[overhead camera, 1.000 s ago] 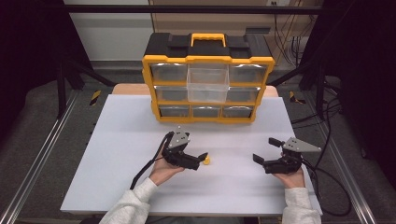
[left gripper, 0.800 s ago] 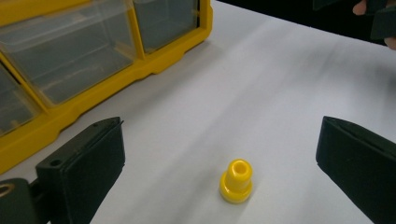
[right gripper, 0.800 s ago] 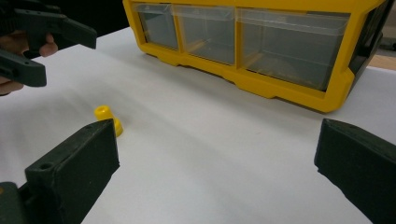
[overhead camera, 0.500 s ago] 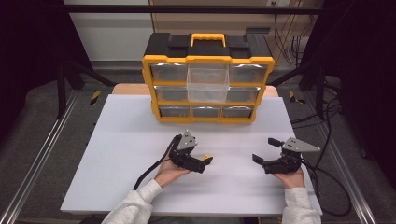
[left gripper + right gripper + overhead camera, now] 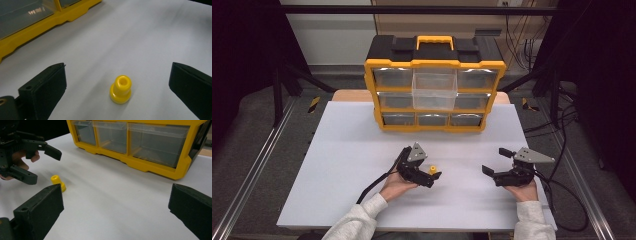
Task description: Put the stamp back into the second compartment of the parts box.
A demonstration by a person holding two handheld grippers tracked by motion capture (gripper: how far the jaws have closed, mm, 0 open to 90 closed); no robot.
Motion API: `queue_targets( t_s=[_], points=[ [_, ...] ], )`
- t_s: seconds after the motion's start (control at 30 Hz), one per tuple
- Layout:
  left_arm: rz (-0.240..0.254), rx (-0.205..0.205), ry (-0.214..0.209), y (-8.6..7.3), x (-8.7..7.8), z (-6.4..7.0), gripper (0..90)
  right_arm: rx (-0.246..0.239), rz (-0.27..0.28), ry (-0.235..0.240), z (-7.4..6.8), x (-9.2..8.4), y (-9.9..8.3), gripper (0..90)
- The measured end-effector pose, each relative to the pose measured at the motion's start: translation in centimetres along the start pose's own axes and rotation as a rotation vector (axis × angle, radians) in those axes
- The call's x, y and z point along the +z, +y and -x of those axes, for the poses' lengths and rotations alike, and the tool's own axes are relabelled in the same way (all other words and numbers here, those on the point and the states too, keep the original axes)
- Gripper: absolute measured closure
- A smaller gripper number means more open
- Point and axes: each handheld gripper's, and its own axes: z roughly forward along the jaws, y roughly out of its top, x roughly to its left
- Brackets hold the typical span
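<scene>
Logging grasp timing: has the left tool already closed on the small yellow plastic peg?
No, the left tool is open, and the small yellow plastic peg stands untouched on the white table between its jaws.

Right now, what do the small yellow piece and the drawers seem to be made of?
The small yellow piece looks like moulded plastic: smooth, slightly glossy, uniform colour, with a hollow top. The drawers seem to be clear plastic, since one can see through them, in an opaque yellow frame, probably plastic too.
</scene>
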Motion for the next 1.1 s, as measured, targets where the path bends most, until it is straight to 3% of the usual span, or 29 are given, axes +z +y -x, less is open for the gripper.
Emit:
queue_targets(
  t_s=[0.37, 1.1],
  points=[
    [-0.037, -0.004, 0.021, -0.37, 0.6, 0.29, 6.6, 0.002, -0.003, 0.0, -0.01, 0.02, -0.02, 0.3],
    [-0.074, -0.043, -0.022, -0.55, 0.76, 0.37, 42.0, 0.003, -0.005, -0.001, -0.01, 0.0, -0.07, 0.3]
  ],
)
